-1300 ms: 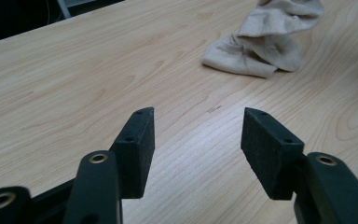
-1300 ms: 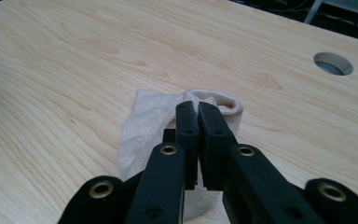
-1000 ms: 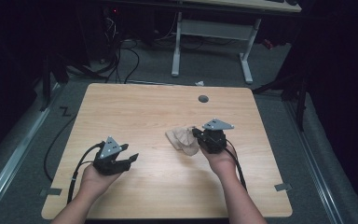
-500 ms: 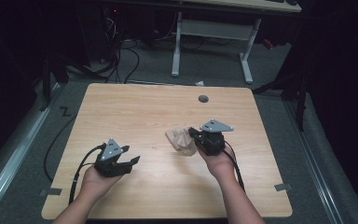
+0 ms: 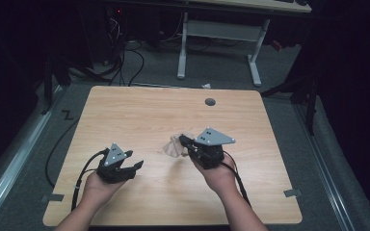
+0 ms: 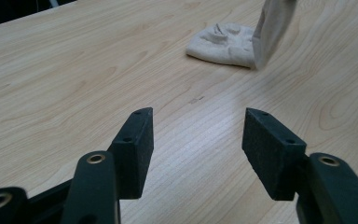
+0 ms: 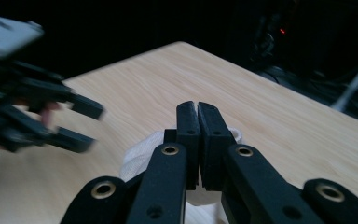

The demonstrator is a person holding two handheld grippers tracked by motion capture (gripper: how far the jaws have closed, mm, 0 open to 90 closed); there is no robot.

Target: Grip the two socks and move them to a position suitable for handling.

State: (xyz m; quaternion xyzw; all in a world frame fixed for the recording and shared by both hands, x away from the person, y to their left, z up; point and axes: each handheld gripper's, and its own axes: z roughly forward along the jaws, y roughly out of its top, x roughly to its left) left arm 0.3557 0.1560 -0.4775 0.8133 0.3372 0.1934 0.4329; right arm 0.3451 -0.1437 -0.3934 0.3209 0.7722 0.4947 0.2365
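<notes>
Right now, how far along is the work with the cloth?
Done: the right gripper is shut on one edge of the cloth, part of it lifted off the table. In hand: the left gripper sits open, aimed toward it. Left: the second grasp, and whatever folding or spreading follows.

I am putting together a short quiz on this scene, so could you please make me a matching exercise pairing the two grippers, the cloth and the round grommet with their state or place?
Column one:
1. left gripper
2. right gripper
3. cloth
4. grommet

Column two:
a. partly lifted, one end resting on the table
b. jaws wide apart, nothing between them
c. set in the tabletop near the far edge
d. jaws closed on fabric

Pairs: 1-b, 2-d, 3-a, 4-c
</notes>
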